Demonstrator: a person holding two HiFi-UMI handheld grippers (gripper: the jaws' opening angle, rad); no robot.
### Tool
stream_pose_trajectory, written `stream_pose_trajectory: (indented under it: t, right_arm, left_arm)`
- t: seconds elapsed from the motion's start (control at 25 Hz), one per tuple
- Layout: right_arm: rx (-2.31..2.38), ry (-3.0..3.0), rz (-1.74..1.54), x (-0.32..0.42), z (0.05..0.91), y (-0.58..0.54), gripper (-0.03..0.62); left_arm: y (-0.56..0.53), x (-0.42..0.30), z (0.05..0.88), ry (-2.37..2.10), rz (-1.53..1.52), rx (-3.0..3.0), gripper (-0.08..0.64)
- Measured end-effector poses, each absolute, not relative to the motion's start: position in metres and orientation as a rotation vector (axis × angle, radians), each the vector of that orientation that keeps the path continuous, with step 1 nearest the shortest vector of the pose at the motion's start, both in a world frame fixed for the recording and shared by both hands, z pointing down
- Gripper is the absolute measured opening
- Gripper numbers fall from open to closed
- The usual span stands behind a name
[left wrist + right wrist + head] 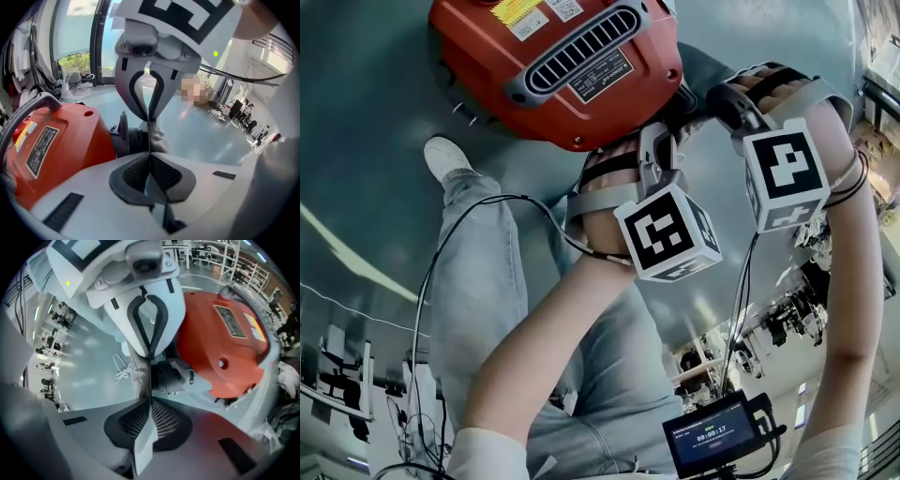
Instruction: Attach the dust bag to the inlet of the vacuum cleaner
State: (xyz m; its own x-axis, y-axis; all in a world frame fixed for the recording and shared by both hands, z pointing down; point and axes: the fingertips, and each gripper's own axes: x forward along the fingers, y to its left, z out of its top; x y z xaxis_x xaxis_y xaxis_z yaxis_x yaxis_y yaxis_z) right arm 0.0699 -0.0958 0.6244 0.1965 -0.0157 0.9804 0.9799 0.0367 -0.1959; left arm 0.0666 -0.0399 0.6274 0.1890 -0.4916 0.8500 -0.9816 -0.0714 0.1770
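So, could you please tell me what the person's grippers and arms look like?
The left gripper and right gripper have pale grey bodies and dark mesh-textured jaws. Each carries a white cube with black square markers. Thin black cables trail from them. The person wears white sleeves.

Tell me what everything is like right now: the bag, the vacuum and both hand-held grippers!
dust bag, pinched flat beside the inlet, not over it.
inlet, uncovered.
left hand-held gripper, shut on the dust bag.
right hand-held gripper, shut on the dust bag.
vacuum cleaner, resting on the floor.
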Motion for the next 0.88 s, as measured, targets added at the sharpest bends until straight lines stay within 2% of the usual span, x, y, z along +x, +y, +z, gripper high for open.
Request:
stream_pose_trajectory:
  t: [0.36, 0.88]
  right_arm:
    - [-1.061, -1.275, -1.100, 0.063, 0.610, -0.080, 0.006]
    - [-0.913, -1.423, -0.989, 0.052, 0.614, -0.086, 0.009]
  left_arm:
    - [-0.030, 0.066, 0.626, -1.468, 0.727, 1.636, 0.010]
    - [-0.033, 0.060, 0.629, -1.512, 0.621, 1.511, 0.010]
